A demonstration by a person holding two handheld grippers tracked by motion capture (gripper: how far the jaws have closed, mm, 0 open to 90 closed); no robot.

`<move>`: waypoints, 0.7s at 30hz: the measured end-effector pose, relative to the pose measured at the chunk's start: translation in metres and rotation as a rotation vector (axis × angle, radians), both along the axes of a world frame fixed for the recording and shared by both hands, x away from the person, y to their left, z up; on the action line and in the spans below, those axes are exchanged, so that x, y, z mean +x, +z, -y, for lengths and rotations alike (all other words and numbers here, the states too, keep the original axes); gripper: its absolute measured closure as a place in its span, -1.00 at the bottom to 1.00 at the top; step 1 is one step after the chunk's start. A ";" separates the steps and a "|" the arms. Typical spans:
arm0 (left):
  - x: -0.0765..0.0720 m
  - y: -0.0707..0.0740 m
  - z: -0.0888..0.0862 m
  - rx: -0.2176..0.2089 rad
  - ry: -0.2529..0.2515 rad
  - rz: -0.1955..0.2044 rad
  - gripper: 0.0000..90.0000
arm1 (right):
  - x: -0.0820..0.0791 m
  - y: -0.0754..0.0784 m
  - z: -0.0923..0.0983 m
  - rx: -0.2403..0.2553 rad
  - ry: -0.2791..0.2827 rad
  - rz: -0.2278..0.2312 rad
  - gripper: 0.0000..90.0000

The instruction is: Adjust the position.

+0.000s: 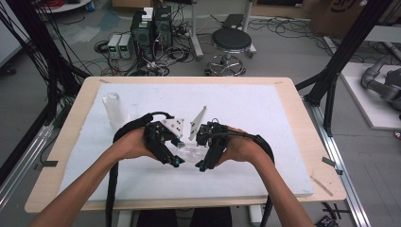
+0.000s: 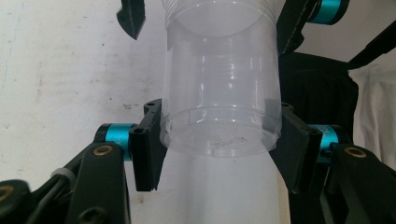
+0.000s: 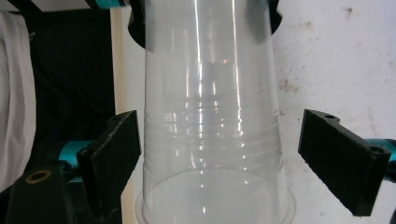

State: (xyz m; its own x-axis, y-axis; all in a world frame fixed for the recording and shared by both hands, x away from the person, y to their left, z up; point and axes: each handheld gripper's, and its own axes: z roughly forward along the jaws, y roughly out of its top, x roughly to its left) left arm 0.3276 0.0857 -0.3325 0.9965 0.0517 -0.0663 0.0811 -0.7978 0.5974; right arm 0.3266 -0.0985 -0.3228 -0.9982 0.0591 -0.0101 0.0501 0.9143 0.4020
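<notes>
L gripper (image 2: 219, 140) clamped on clear cup (image 2: 222, 93) base; R gripper (image 3: 219, 154) jaws wide, cup rim between, untouched. Keep L squeeze light, draw R straight off w/o snagging rim.

The high view looks forward and down from above the person's edge of the worktop (image 1: 283, 94), far enough off to take in all four edges and the floor beyond. The left tool's (image 2: 219, 140) camera sits very close to a clear cup (image 2: 219, 93), facing along its jaws. The right tool's (image 3: 217, 158) camera faces the same cup (image 3: 210, 116) from, it seems, the opposite end.
</notes>
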 end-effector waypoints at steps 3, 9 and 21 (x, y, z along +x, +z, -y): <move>0.000 -0.004 -0.003 -0.021 0.009 0.000 -0.07 | 0.000 0.003 0.004 0.052 -0.005 0.003 -0.71; -0.002 -0.017 -0.022 -0.137 0.056 0.003 -0.07 | 0.000 0.010 0.022 0.225 -0.012 0.019 -0.71; -0.012 -0.034 -0.057 -0.465 0.121 0.048 -0.07 | -0.006 0.008 0.065 0.540 -0.095 0.076 -0.71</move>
